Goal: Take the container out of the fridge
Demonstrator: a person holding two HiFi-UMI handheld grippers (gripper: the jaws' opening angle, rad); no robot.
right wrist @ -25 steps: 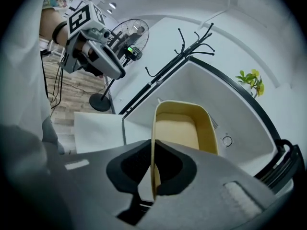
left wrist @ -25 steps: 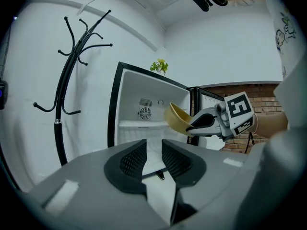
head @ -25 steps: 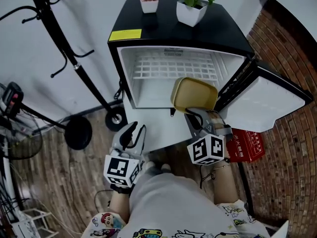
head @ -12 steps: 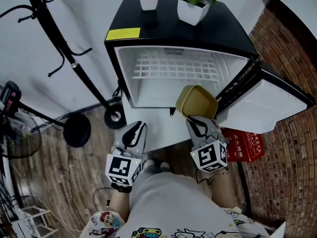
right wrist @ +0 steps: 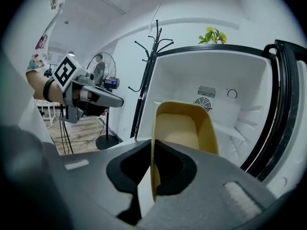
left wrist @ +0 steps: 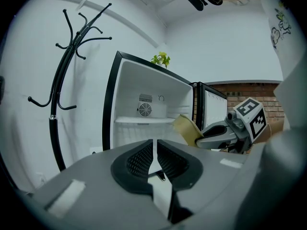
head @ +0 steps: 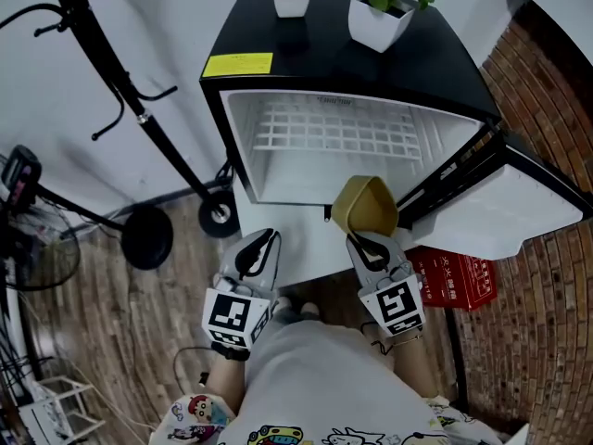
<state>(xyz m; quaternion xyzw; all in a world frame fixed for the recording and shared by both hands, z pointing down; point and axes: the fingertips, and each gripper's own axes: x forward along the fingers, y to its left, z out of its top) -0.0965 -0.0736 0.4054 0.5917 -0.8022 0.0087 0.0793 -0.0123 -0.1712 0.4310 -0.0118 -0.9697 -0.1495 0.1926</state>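
The yellow container (head: 364,204) hangs just in front of the open mini fridge (head: 324,63), tipped on edge, its hollow facing the right gripper view (right wrist: 184,128). My right gripper (head: 363,237) is shut on its near wall; in its own view the thin rim (right wrist: 152,150) runs between the pads. The left gripper (head: 262,239) hovers to the left of it, low before the fridge. Its jaws have just been closing with nothing between them, and only a thin slit is left (left wrist: 155,145). From there the container (left wrist: 188,128) shows to the right.
The fridge door (head: 505,202) stands swung open at the right. Two potted plants (head: 384,7) sit on the fridge top. A black coat stand (head: 120,82) with a round base (head: 146,236) is at the left. A red box (head: 454,276) lies on the floor.
The container has rolled from flat to edge-on and come lower and nearer to me in the right gripper. The left gripper's jaws have closed in.
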